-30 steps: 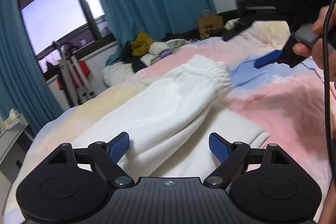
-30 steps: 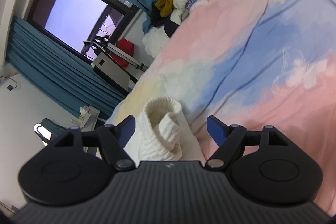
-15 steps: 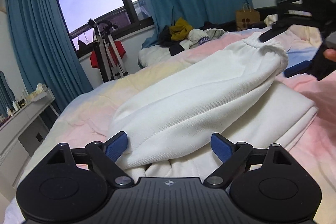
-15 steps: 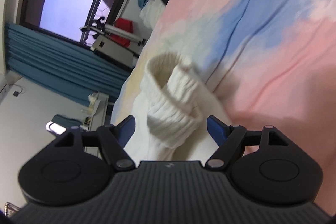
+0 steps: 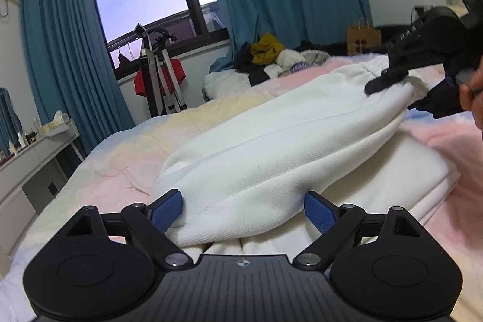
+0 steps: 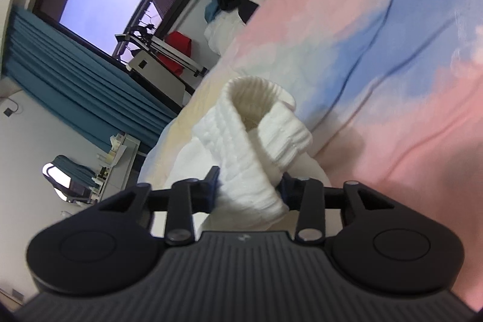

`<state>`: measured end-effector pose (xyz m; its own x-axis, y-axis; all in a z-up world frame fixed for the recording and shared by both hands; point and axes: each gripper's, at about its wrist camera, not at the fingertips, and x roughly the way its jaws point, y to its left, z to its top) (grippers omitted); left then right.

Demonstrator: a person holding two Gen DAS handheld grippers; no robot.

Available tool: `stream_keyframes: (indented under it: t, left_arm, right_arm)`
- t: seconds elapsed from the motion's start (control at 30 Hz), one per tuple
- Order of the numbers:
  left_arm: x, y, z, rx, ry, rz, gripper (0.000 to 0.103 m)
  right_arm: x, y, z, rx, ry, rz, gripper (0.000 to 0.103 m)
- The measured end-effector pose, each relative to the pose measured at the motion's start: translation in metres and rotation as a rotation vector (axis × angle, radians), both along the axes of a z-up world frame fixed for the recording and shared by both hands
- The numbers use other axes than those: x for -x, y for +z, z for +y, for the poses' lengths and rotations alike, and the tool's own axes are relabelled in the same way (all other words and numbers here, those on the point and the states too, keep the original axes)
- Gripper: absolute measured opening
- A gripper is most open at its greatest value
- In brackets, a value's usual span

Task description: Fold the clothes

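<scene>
A white sweatshirt lies on the pastel bed cover; its sleeve (image 5: 271, 147) runs across the folded body (image 5: 392, 189) from near my left gripper to the far right. My left gripper (image 5: 243, 208) is open, its blue pads either side of the sleeve's shoulder end. My right gripper (image 6: 249, 190) is shut on the ribbed white cuff (image 6: 256, 122), which bunches up between the pads. The right gripper also shows in the left wrist view (image 5: 422, 62), clamped on the cuff end.
The bed cover (image 6: 392, 80) is pink, blue and yellow. A pile of clothes (image 5: 271, 53) lies at the far end of the bed. A drying rack (image 5: 160, 74) stands under the window. A white dresser (image 5: 36, 147) stands left. A paper bag (image 5: 362, 38) sits far right.
My right gripper has closed on the sleeve cuff; it was open around it before. My left gripper has dropped lower and closer to the sleeve's shoulder end, still open.
</scene>
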<state>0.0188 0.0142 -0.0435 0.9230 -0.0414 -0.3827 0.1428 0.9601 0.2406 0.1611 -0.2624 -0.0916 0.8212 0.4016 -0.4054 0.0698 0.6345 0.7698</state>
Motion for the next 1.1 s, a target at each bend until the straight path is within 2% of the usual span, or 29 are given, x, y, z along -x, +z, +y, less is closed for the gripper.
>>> stream_keyframes:
  t: [0.1,0.17,0.23,0.33,0.47,0.7,0.8,0.87,0.97,1.03,1.1]
  left_arm:
    - [0.005,0.009,0.006,0.062,0.003,-0.013,0.088]
    - [0.013,0.018,0.010,0.118,-0.001,-0.029,0.088]
    - [0.022,0.029,0.014,0.176,-0.007,-0.040,0.088]
    - [0.031,0.038,0.020,0.240,-0.012,-0.029,0.088]
    - [0.036,0.040,0.027,0.268,-0.007,0.015,0.088]
    - [0.039,0.046,0.047,0.350,-0.002,0.089,0.091]
    - [0.040,0.051,0.056,0.376,-0.001,0.097,0.092]
    - [0.041,0.054,0.062,0.406,-0.007,0.100,0.096]
    - [0.040,0.058,0.072,0.456,0.001,0.098,0.102]
    - [0.036,0.058,0.079,0.496,0.013,0.106,0.103]
    - [0.031,0.055,0.087,0.536,0.030,0.125,0.103]
  right_arm:
    - [0.017,0.018,-0.001,0.046,-0.011,-0.078,0.035]
    - [0.033,0.031,-0.002,0.116,-0.027,-0.131,0.035]
    - [0.042,0.040,-0.007,0.186,-0.062,-0.142,0.035]
    - [0.044,0.033,-0.015,0.268,-0.118,-0.073,0.035]
    - [0.035,0.005,-0.015,0.279,-0.097,0.068,0.036]
    - [0.052,0.013,-0.006,0.314,-0.079,0.057,0.043]
    - [0.064,0.029,0.004,0.400,-0.090,0.041,0.051]
    - [0.076,0.037,0.007,0.425,-0.093,0.023,0.065]
    - [0.095,0.041,0.005,0.386,-0.074,-0.011,0.084]
    - [0.100,0.037,0.001,0.301,-0.054,-0.025,0.087]
    - [0.095,0.030,-0.001,0.241,-0.049,-0.002,0.087]
